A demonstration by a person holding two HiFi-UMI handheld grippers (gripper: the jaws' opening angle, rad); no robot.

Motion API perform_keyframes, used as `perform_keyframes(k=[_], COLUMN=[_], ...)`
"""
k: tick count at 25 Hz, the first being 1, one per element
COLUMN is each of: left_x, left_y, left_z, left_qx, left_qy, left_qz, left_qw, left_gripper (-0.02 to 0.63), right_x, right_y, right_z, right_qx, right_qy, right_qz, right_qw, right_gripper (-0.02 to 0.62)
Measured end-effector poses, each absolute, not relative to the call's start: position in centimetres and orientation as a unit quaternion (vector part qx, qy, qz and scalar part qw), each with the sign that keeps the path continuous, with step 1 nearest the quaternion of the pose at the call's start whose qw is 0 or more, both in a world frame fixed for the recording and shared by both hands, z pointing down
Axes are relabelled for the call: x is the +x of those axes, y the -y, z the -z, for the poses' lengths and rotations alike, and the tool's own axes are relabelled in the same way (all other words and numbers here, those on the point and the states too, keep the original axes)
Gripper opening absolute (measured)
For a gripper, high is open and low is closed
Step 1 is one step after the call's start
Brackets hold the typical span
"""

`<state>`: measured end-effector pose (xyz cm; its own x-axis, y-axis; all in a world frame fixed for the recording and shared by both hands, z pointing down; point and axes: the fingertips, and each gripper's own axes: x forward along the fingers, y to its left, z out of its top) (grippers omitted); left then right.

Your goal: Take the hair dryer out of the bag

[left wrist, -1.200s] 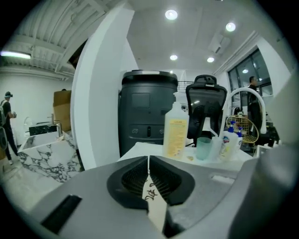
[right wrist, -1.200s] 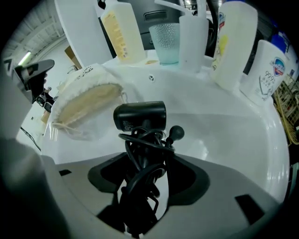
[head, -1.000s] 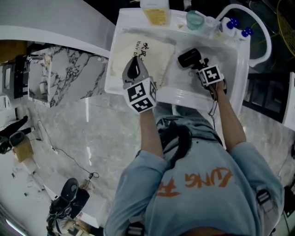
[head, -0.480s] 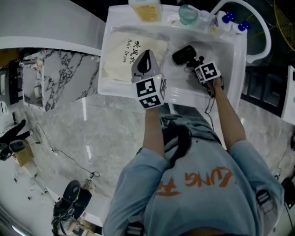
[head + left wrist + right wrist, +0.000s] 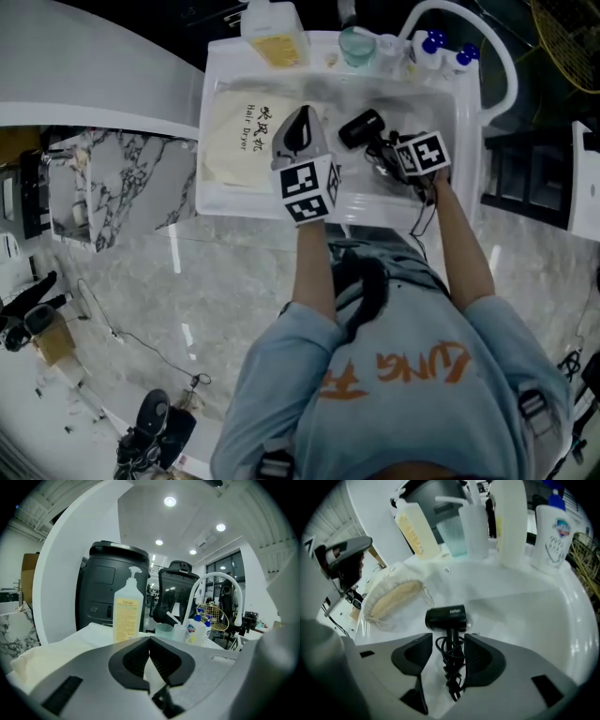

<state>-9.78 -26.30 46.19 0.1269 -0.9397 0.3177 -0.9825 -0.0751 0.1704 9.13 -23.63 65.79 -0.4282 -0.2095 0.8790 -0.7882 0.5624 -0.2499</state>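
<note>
A black hair dryer [image 5: 361,128] lies in the white basin [image 5: 212,186], outside the cream drawstring bag [image 5: 239,136], which lies flat at the basin's left. My right gripper [image 5: 382,150] points down over the dryer. In the right gripper view the dryer's handle and coiled cord [image 5: 450,660] lie between the closing jaws of this gripper [image 5: 447,645], and a gap still shows beside the left pad. My left gripper [image 5: 298,117] hovers over the bag's right edge. In the left gripper view it [image 5: 150,641] is shut with nothing in it.
A yellow pump bottle [image 5: 272,23], a pale green cup [image 5: 356,42] and blue-capped bottles [image 5: 441,52] stand along the basin's far rim. A white arched faucet [image 5: 487,47] curves at the right. Marble floor [image 5: 187,281] surrounds the basin.
My left gripper has moved right, from over the bag's print to its right edge. The right gripper stays over the dryer's handle.
</note>
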Motion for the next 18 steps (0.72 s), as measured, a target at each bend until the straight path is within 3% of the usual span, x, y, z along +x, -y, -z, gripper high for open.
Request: perform_keyframes(k=[7,15,18], left_x=[-7.5,-8.8,-9.6], left_y=[27.9,29.0,29.2], left_z=[-43.0,-37.4,-35.1], left_qx=[0.747,0.744,0.742], left_qy=[0.647,0.660,0.666], left_qz=[-0.041,-0.012,-0.001], left_qw=[0.148,0.099,0.080], left_gripper=[0.003,0.003,0.003], right_x=[4.3,0.7,0.3], right_y=[28.2,30.1,30.9], right_z=[-53.3,-39.4,-35.5], right_qx=[0.337,0.361,0.372], right_qy=[0.877,0.921,0.923], right_qz=[-0.247,-0.113,-0.089], right_qw=[0.238,0.091,0.046], right_gripper=[0.113,0.001,0.000])
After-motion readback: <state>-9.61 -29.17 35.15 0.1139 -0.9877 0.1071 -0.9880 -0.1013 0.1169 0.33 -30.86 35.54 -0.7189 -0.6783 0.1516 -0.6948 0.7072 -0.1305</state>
